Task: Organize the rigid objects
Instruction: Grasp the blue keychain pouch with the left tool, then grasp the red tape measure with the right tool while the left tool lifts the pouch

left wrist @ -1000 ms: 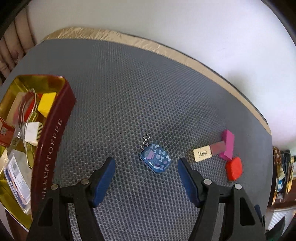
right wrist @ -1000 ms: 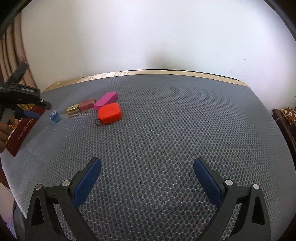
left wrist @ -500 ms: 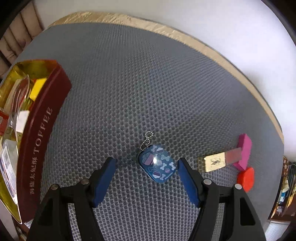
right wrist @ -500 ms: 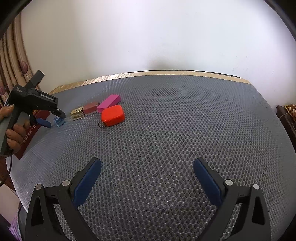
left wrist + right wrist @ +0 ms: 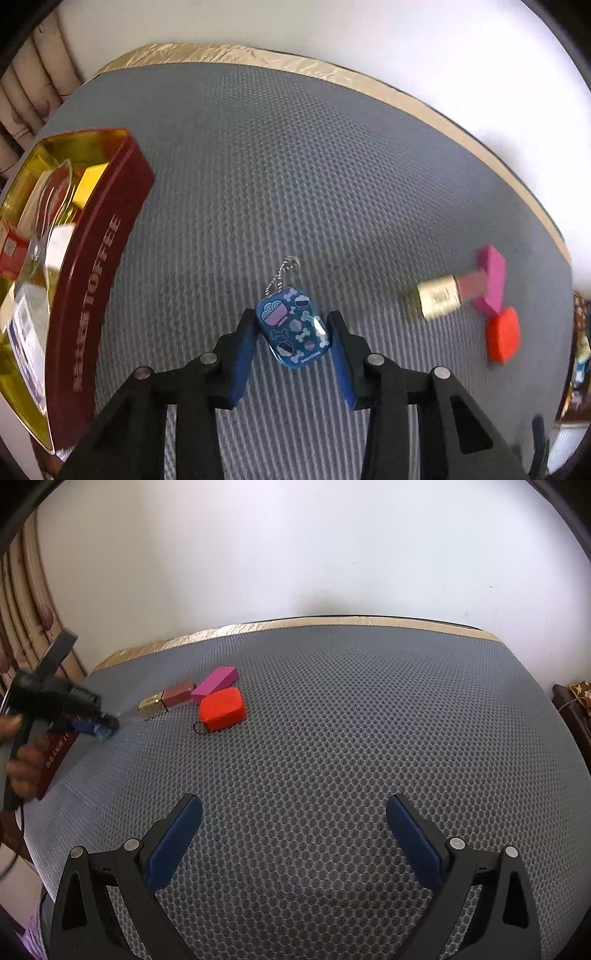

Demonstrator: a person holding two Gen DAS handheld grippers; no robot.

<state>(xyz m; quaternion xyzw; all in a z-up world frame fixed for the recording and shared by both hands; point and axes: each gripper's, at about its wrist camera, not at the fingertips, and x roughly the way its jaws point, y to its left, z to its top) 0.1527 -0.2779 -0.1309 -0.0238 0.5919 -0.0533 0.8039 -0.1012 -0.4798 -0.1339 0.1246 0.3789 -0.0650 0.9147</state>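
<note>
A desk (image 5: 332, 738) covered by a grey honeycomb mesh mat, edged at the back with a gold strip (image 5: 295, 62), carries everything. On it lie a blue keychain tag (image 5: 291, 328) with its ball chain, a gold-and-brown block (image 5: 443, 295), a pink block (image 5: 491, 277) touching it, and an orange case (image 5: 502, 339) just beside those. A dark red toffee tin (image 5: 92, 288) stands at the left edge.

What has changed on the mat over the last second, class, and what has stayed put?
The left gripper came down over the blue keychain tag, and its jaws are closing around it. The right gripper stayed open and still; the gold-capped case, pink block and red pouch kept their places.
</note>
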